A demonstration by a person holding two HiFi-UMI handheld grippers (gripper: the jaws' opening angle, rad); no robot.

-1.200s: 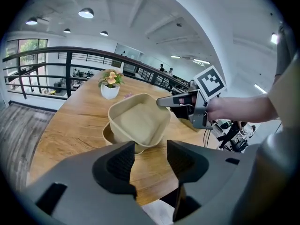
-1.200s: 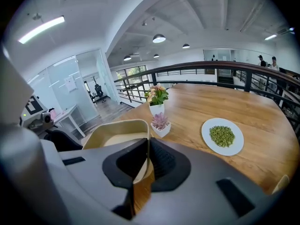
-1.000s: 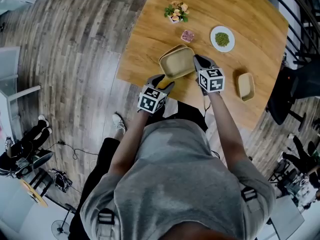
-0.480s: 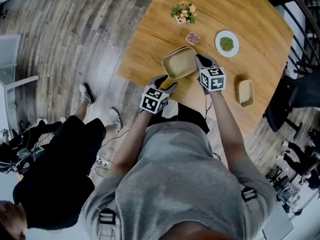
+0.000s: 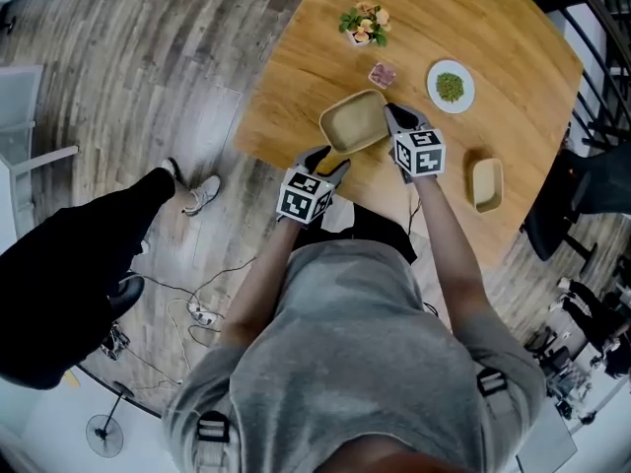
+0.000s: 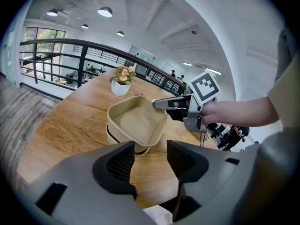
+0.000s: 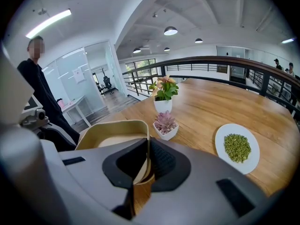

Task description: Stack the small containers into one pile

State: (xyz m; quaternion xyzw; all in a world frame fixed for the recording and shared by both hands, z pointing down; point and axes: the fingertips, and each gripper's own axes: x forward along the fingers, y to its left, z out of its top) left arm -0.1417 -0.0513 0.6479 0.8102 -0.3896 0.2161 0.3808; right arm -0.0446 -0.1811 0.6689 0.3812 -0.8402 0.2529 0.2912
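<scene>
A square beige container hangs tilted just over a second one of the same kind, whose rim shows under it on the wooden table. My right gripper is shut on the upper container's right wall, one jaw inside and one outside. My left gripper stands open at the table's near edge, just short of the pair, with nothing between its fingers. A third beige container lies apart at the right of the table.
A white plate of green beans, a small succulent pot and a flower pot stand beyond the containers. A person in dark clothes is on the floor at the left. A railing runs behind the table.
Both grippers and the held container have stayed almost where they were. The person in dark clothes has come into view and moved across the floor at the left.
</scene>
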